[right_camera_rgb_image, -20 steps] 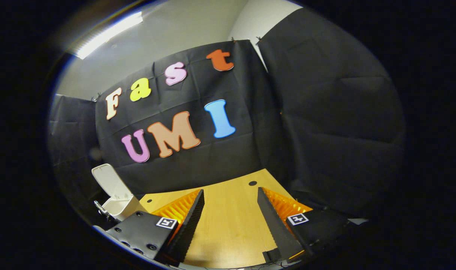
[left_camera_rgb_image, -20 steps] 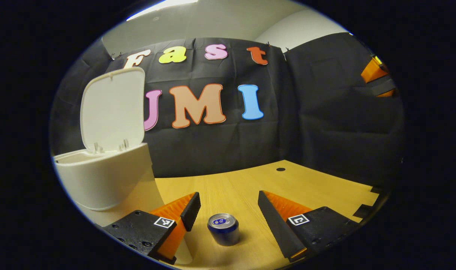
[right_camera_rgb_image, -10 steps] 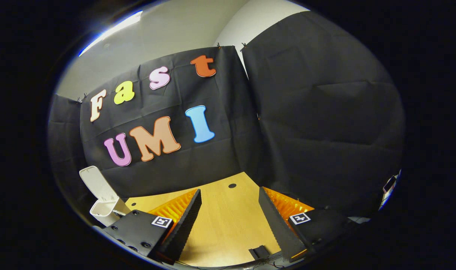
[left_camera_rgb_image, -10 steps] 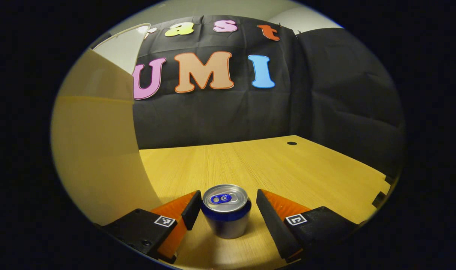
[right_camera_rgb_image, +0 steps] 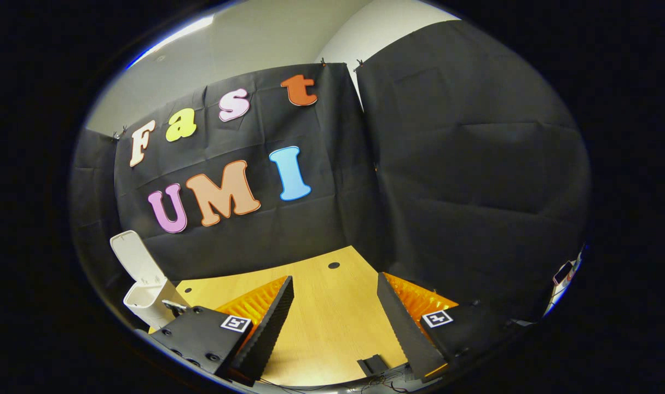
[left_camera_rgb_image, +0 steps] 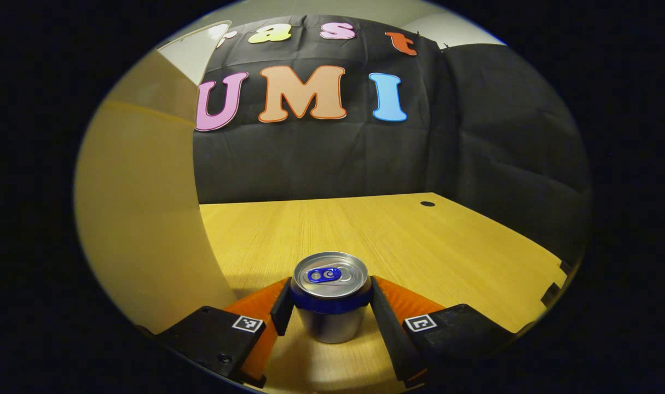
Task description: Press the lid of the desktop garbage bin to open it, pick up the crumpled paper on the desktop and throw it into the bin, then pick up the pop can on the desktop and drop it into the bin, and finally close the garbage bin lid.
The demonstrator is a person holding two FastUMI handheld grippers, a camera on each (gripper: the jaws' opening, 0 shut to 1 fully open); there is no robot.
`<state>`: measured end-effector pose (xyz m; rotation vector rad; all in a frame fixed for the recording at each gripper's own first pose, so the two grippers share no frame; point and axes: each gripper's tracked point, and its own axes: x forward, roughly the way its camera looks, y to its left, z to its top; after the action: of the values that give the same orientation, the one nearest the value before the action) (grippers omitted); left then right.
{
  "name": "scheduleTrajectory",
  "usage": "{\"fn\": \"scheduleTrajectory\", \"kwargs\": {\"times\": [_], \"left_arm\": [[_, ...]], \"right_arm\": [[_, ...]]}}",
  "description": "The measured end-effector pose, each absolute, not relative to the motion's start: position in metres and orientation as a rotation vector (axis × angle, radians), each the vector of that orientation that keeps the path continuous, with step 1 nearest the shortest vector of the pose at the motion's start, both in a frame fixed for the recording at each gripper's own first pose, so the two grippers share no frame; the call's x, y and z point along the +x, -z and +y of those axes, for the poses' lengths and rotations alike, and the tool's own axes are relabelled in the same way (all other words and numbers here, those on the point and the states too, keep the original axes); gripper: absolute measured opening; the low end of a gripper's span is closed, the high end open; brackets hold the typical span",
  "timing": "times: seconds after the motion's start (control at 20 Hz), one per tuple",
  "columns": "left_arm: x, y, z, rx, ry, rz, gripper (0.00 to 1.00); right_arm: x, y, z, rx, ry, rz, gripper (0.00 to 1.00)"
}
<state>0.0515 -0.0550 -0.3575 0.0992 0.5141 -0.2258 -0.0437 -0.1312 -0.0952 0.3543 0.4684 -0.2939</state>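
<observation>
Now the left gripper (left_camera_rgb_image: 329,306) has the pop can (left_camera_rgb_image: 330,298) squarely between its fingers, both pressing on the can's sides just under the top rim, so the jaws are clamped on it. The can stands upright on the wooden desktop (left_camera_rgb_image: 420,241), pull tab still flat on the lid, with the pale wall of the garbage bin (left_camera_rgb_image: 140,219) rising just beside it on the left.

By my reading it is a thin metal cylinder, light if empty, smooth and a bit slippery, and it would dent under a hard squeeze. A hold across the middle of the body, with moderate pressure, looks safer than one near the rim.

Over in the right gripper view, the right gripper (right_camera_rgb_image: 332,314) hangs above bare desk with its jaws wide apart and nothing between them; the bin stands far left, its lid (right_camera_rgb_image: 131,257) tipped up and open.

As for writing, the can's side shows no readable brand or label from these angles.
</observation>
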Motion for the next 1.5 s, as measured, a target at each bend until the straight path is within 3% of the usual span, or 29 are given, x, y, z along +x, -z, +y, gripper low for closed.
{"fn": "scheduleTrajectory", "kwargs": {"times": [0.5,0.6,0.65,0.7,0.8,1.05,1.5], "left_arm": [[0.051,0.138,-0.115,0.020,0.406,0.223,0.77],[0.060,0.093,-0.089,0.049,0.356,0.155,0.77],[0.065,0.074,-0.071,0.071,0.320,0.130,0.77],[0.069,0.059,-0.052,0.088,0.281,0.109,0.77],[0.075,0.031,-0.007,0.112,0.193,0.072,0.77],[0.067,0.009,0.096,0.175,-0.032,0.075,0.77],[0.052,0.051,0.154,0.142,-0.166,0.193,0.81]], "right_arm": [[-0.038,0.111,-0.112,0.325,0.221,0.466,0.97],[-0.038,0.116,-0.102,0.342,0.183,0.467,0.97],[-0.038,0.119,-0.097,0.353,0.167,0.470,0.92],[-0.036,0.123,-0.093,0.363,0.152,0.473,0.97],[-0.034,0.133,-0.087,0.369,0.129,0.482,0.97],[-0.030,0.145,-0.072,0.359,0.072,0.504,0.97],[-0.039,0.154,-0.081,0.382,0.103,0.529,0.97]]}}
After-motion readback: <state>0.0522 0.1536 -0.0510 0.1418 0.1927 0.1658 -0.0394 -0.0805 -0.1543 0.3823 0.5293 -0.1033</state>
